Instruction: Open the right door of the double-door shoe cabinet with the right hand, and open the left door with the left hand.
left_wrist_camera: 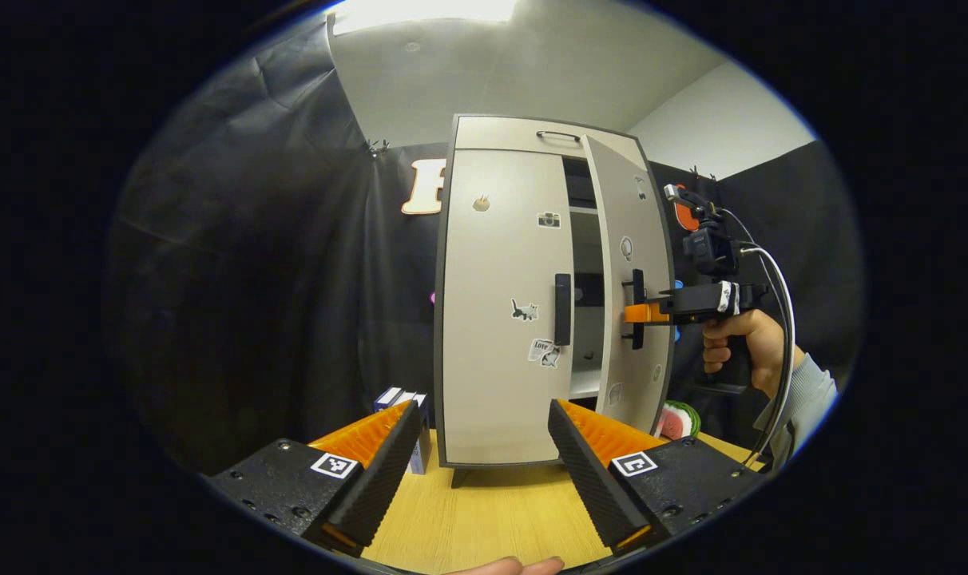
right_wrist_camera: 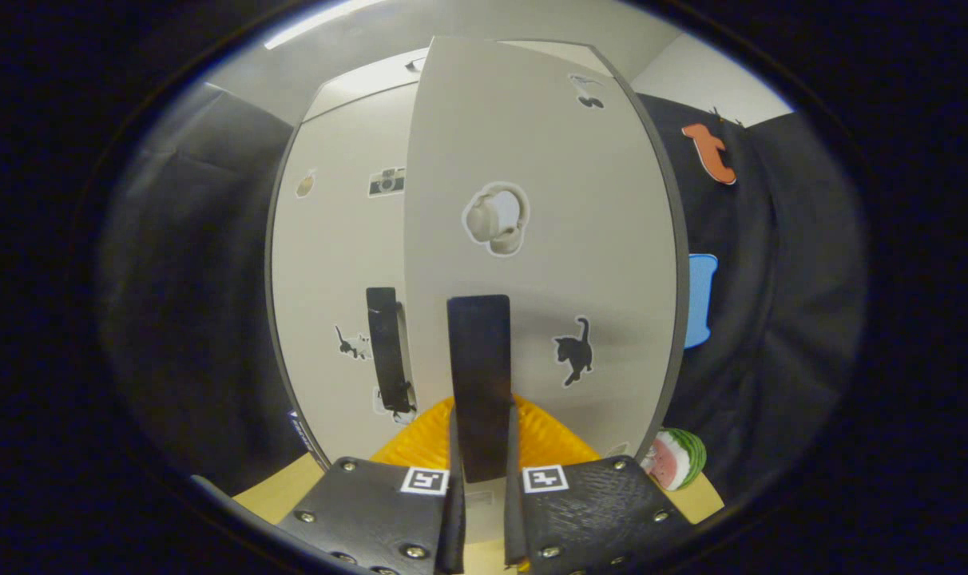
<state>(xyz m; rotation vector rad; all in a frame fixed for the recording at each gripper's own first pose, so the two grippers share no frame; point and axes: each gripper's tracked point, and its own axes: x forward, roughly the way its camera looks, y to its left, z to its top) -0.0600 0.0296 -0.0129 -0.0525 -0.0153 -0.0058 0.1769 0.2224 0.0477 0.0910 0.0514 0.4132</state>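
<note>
Shoe cabinet [left_wrist_camera: 500, 319] upright on wooden table [left_wrist_camera: 492, 511], pale grey, stickered. Right door [left_wrist_camera: 632, 279] swung ajar, left door [left_wrist_camera: 504, 303] closed. Right gripper [right_wrist_camera: 481, 447] clamps right door's handle [right_wrist_camera: 479, 383]. Left gripper [left_wrist_camera: 484, 471] jaws wide, short of cabinet.

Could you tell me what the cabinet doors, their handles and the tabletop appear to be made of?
Cabinet doors: probably laminated board, matte beige, smooth with dark edging. Handles: black, matte, likely plastic or coated metal; cannot tell which. Tabletop: light wood or wood-look laminate, with visible grain lines.
</note>
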